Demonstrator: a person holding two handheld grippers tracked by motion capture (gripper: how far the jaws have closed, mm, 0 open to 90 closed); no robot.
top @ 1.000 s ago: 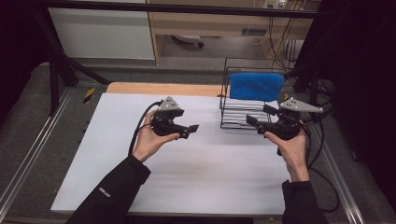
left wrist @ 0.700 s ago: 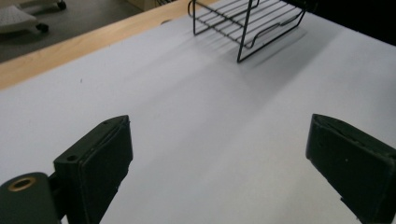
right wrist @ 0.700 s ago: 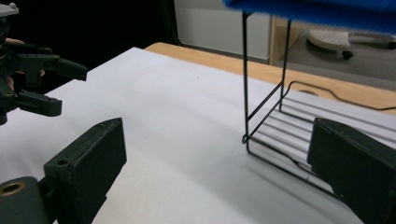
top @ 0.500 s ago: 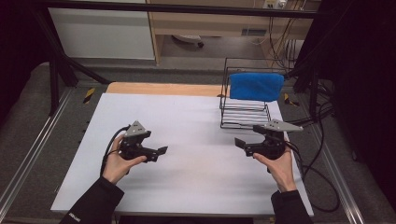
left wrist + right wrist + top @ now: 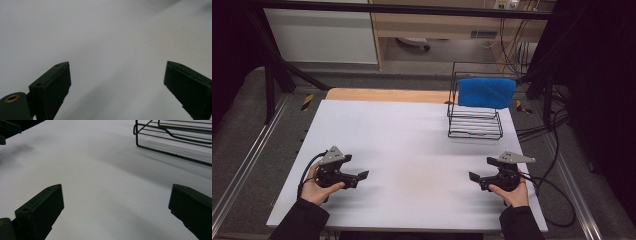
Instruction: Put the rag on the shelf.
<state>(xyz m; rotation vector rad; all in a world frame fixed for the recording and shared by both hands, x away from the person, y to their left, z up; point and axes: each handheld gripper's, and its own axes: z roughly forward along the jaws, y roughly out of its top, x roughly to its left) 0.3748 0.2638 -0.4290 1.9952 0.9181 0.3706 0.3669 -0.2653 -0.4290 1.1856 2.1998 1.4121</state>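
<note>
In the high view the left hand-held gripper [image 5: 362,175] and the right hand-held gripper [image 5: 473,176] sit low over the near part of the white worktop [image 5: 412,135], well apart, tips turned toward each other, and neither has anything between its jaws. The blue cloth [image 5: 486,92] hangs over the top rail of the black wire rack [image 5: 475,119], which stands beyond and slightly inward of the right hand-held gripper and far across from the left one. From here, I judge that the main risk is the light rack: a reach that catches a wire, or a tug on the cloth while it is draped over the rail, could slide or tip it toward the worktop's far edge. The cables [image 5: 557,200] trailing off the right side could also snag on a long reach. In the left gripper view the jaws stand wide apart with bare worktop [image 5: 107,45] ahead of them, gripping nothing; this one has the longest way to go, so a hurried sweep would be the likely cause of a knock. In the right gripper view the jaws are likewise spread wide and empty, and the base wires of the rack [image 5: 172,145] lie ahead and to the right; closing too low there would likely pinch wire rather than fabric, and the cloth could slip off the rail in a heap.
</note>
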